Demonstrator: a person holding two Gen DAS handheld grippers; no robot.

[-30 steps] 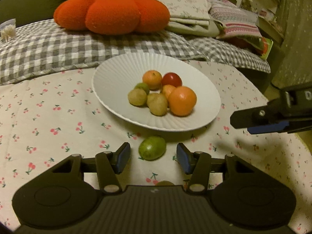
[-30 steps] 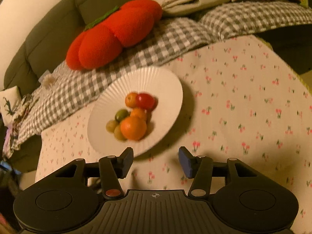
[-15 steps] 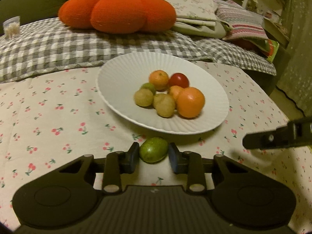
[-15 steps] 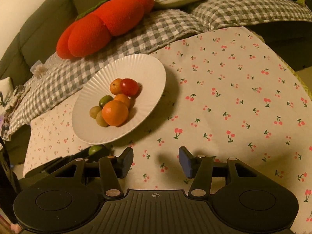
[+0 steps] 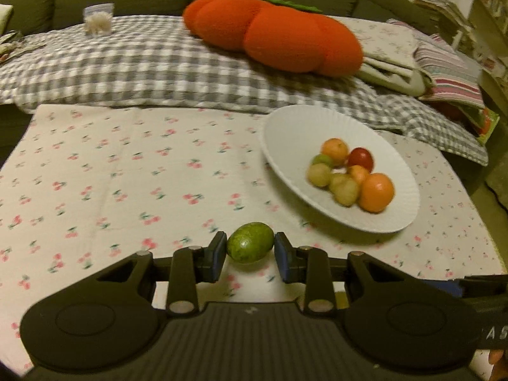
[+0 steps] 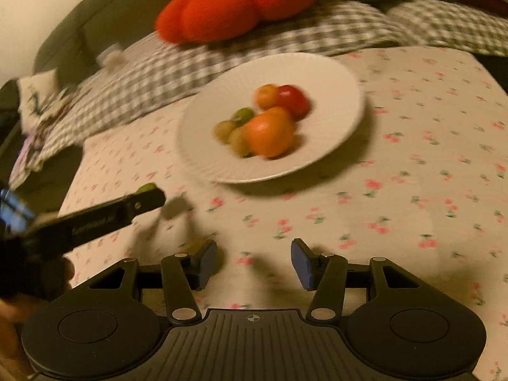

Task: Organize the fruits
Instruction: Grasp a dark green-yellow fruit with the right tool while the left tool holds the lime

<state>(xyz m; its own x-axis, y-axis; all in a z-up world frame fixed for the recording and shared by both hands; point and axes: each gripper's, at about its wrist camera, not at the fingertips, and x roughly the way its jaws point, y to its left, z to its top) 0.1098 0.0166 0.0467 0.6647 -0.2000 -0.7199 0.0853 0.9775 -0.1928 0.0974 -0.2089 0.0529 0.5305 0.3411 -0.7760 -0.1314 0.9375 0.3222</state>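
Note:
My left gripper is shut on a green lime-like fruit and holds it above the cherry-print tablecloth, left of the plate. The white ribbed plate holds several fruits: a large orange, a red tomato, small oranges and yellow-green ones. In the right wrist view the plate lies ahead, blurred, and the left gripper's finger shows at the left with the green fruit at its tip. My right gripper is open and empty over the cloth.
A grey checked blanket and an orange pumpkin-shaped cushion lie behind the table on the sofa. Folded cloths are stacked at the back right. The table's edges drop off at the right and left.
My left gripper has closed on the green fruit, lifted it and swung left, so the plate now sits to the right. The right gripper has shifted, staying open.

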